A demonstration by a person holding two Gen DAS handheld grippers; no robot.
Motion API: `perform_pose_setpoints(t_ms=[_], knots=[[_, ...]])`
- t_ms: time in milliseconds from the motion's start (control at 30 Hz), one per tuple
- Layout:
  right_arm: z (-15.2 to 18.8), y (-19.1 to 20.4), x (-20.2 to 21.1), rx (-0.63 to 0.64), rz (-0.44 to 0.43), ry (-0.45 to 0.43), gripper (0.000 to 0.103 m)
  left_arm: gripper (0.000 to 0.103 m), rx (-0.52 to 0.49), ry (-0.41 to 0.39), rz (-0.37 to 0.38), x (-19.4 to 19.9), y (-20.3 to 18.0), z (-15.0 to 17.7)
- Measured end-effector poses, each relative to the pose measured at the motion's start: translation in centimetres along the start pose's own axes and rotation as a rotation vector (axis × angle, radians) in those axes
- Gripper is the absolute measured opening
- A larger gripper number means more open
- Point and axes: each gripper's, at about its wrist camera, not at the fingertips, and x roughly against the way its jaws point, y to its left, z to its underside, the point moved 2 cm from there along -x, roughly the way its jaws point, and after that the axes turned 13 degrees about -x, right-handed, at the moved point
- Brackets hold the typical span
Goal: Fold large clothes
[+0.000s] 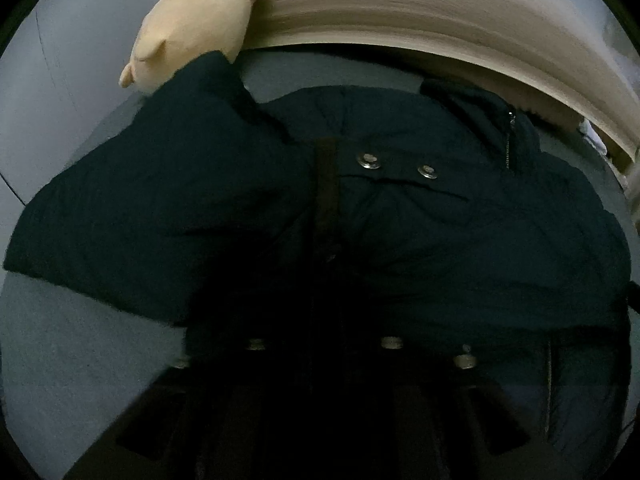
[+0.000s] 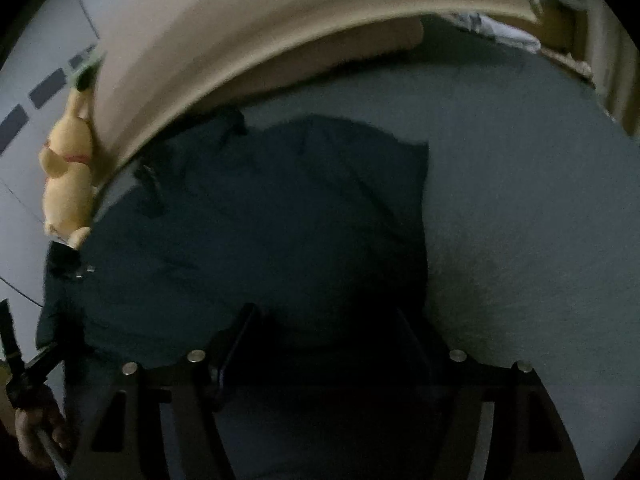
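A dark navy padded jacket (image 1: 400,220) lies spread on the grey-blue bed sheet (image 1: 72,360), with two metal snaps (image 1: 368,160) and a zipper (image 1: 509,140) near its collar. A sleeve (image 1: 160,168) reaches left towards a plush toy. My left gripper (image 1: 324,360) hangs low over the jacket's front. Its fingers are lost in the dark, so its state is unclear. In the right wrist view the jacket (image 2: 260,220) fills the left half. My right gripper (image 2: 324,320) stands open at the jacket's right edge, fingers (image 2: 240,328) wide apart with dark cloth below them.
A yellow plush toy (image 1: 192,28) leans at the bed's far left corner against the beige headboard (image 1: 400,12). Bare sheet (image 2: 520,200) stretches right of the jacket. White bedding (image 2: 500,32) lies at the far right. A person's hand (image 2: 36,432) holds the left tool.
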Motion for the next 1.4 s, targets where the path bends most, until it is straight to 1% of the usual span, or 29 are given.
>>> perform_pose_setpoints(t_ms=[33,67,133,200,233,267,300,333,400,433,467,533,567,633,700,767,833,867,900,933,1000,1033,1067,1100,1200,1233,1267,1400], knots=[[0.4,0.2,1.1,0.007,-0.005,-0.022,0.080,0.062,0.018,0.006,0.035,0.8,0.4,0.2],[0.8,0.3,2.7,0.017,-0.012,-0.055,0.086,0.072,0.031,-0.014,0.079,2.0,0.9,0.5],[1.9,-0.3,5.4,0.026,-0.033,-0.089,0.087,0.073,0.030,-0.081,0.149,4.6,1.9,1.2],[3.4,-1.4,7.6,0.016,-0.061,-0.102,0.088,0.073,0.026,-0.130,0.185,7.1,3.7,2.2],[4.3,-2.1,8.7,0.007,-0.074,-0.106,0.088,0.074,0.040,-0.166,0.204,8.2,5.1,2.8],[5.2,-2.8,9.7,-0.002,-0.084,-0.107,0.088,0.075,0.065,-0.202,0.217,9.1,7.0,3.4],[5.2,-2.6,9.8,-0.009,-0.090,-0.106,0.088,0.076,0.102,-0.223,0.215,9.7,9.0,4.0],[5.7,-2.9,10.3,-0.016,-0.095,-0.106,0.088,0.076,0.160,-0.242,0.206,10.0,11.5,4.7],[7.1,-3.9,11.3,-0.040,-0.101,-0.109,0.088,0.077,0.299,-0.276,0.183,9.7,16.7,6.0],[7.5,-4.4,11.5,-0.051,-0.102,-0.107,0.088,0.077,0.363,-0.278,0.171,9.3,18.8,6.4],[8.0,-4.8,11.6,-0.062,-0.097,-0.107,0.088,0.077,0.493,-0.278,0.165,8.2,22.6,7.3],[8.5,-5.2,11.3,-0.071,-0.080,-0.116,0.088,0.077,0.680,-0.284,0.211,6.2,27.7,8.4],[9.1,-5.6,11.5,-0.079,-0.068,-0.122,0.088,0.076,0.750,-0.276,0.221,5.2,29.9,8.5],[9.8,-6.5,11.7,-0.095,-0.058,-0.124,0.088,0.076,0.832,-0.271,0.216,3.6,32.5,8.8],[10.5,-7.1,11.4,-0.112,-0.045,-0.124,0.088,0.076,0.883,-0.280,0.195,2.5,34.4,9.0],[11.0,-7.6,11.1,-0.130,-0.037,-0.121,0.088,0.076,0.927,-0.260,0.193,1.3,35.9,9.2],[11.2,-8.3,10.9,-0.154,-0.034,-0.117,0.088,0.076,0.962,-0.261,0.209,0.4,36.4,9.6],[11.3,-8.4,10.7,-0.160,-0.034,-0.114,0.088,0.075,0.969,-0.268,0.207,0.2,36.6,9.3],[11.3,-8.5,10.7,-0.163,-0.032,-0.115,0.088,0.073,0.968,-0.267,0.196,0.1,36.8,9.2],[11.3,-8.5,10.5,-0.166,-0.030,-0.117,0.088,0.067,0.963,-0.260,0.175,0.0,37.0,9.0],[11.3,-8.5,10.4,-0.166,-0.032,-0.116,0.088,0.027,0.954,-0.204,0.114,-0.4,37.8,8.9],[11.2,-8.4,10.4,-0.164,-0.032,-0.118,0.088,0.023,0.955,-0.189,0.114,-0.6,38.1,9.0],[11.2,-8.4,10.4,-0.161,-0.034,-0.124,0.088,0.016,0.949,-0.186,0.113,-0.7,38.2,8.9],[11.2,-8.3,10.5,-0.158,-0.034,-0.130,0.088,0.011,0.931,-0.181,0.100,-0.6,38.1,8.4],[11.2,-8.3,10.7,-0.141,-0.031,-0.154,0.088,0.008,0.819,-0.206,0.001,1.5,37.1,6.7],[11.1,-8.3,10.9,-0.138,-0.033,-0.162,0.088,0.007,0.758,-0.227,-0.046,2.7,36.3,5.7],[11.1,-8.4,11.0,-0.136,-0.035,-0.171,0.088,0.007,0.722,-0.244,-0.069,3.6,35.7,5.2],[11.0,-9.4,11.9,-0.156,-0.049,-0.200,0.088,0.007,0.568,-0.355,-0.142,9.4,32.3,2.4]])
